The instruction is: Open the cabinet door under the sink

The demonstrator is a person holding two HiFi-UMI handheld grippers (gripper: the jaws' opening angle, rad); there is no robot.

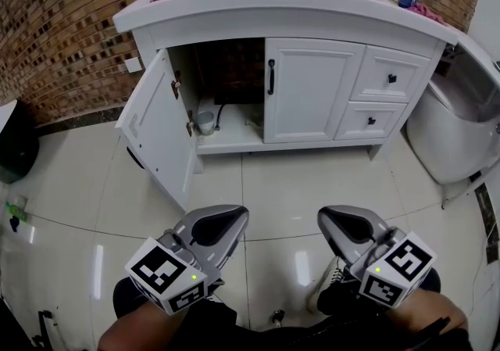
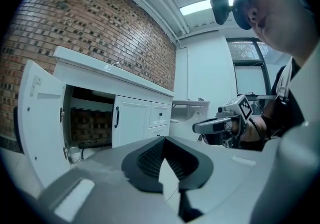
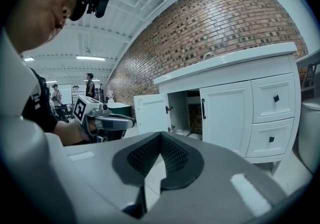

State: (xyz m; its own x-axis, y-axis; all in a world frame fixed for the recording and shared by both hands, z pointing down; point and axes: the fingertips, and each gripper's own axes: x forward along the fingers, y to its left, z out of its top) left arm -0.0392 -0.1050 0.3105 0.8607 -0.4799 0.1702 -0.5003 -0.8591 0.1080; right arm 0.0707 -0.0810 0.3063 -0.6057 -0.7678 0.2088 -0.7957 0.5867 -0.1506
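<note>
White wooden vanity cabinet [image 1: 234,29] under the sink stands against the brick wall. Its left panelled door [image 1: 160,127] is swung wide, exposing the pipework; the right panelled door [image 1: 312,87] is closed. Left gripper [image 1: 221,232] and right gripper [image 1: 346,226] hang well apart from the cabinet, each with jaws together on nothing. Assessment: task appears met. If the right door follows, part the jaws, clamp the black bar handle [image 1: 271,76], and pull along the hinge arc.

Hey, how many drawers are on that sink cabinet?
2. The upper drawer and the lower drawer sit stacked at the right end of the cabinet; none looks hidden.
</note>
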